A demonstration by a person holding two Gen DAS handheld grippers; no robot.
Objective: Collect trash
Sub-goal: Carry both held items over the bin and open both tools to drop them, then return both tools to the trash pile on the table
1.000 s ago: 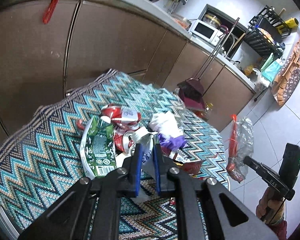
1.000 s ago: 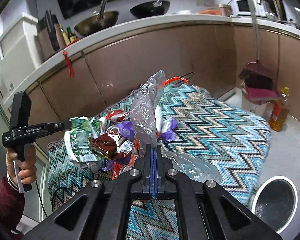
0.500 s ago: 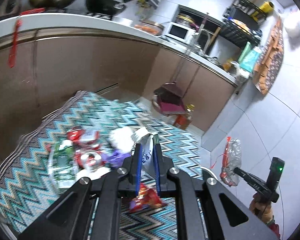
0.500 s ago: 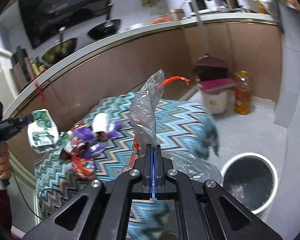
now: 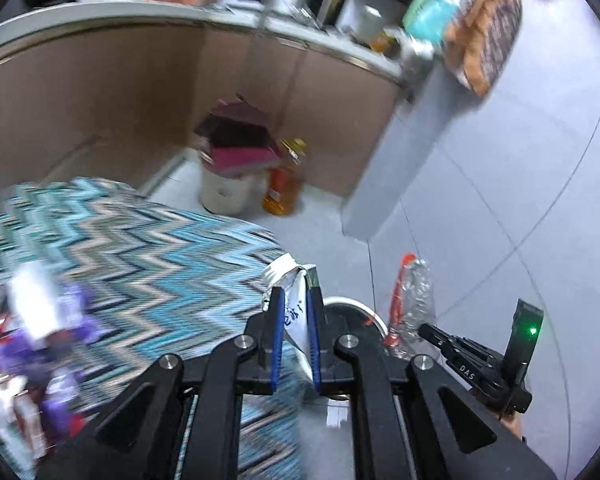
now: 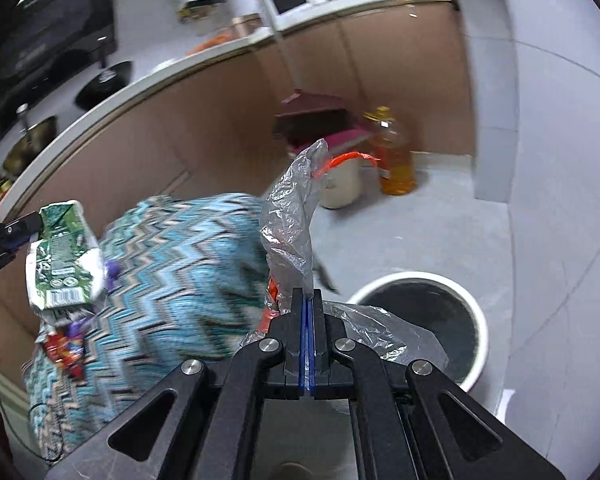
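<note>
Already both jaws grip trash: left gripper (image 5: 296, 336) pinches a green carton (image 6: 62, 256), right gripper (image 6: 308, 320) a clear plastic bag (image 6: 292, 224), near the bin (image 6: 476, 320). Released early, either could miss it.

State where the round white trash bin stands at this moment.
In the right wrist view the white trash bin stands on the grey floor at lower right, just beyond the right tongs, right of the zigzag-patterned cloth.

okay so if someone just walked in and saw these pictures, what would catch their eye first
Probably the zigzag teal cloth covering the table at left, with bright wrappers heaped on it. Next, the crumpled clear plastic bag pinched in the right gripper, just above and left of the white-rimmed bin on the floor.
</note>
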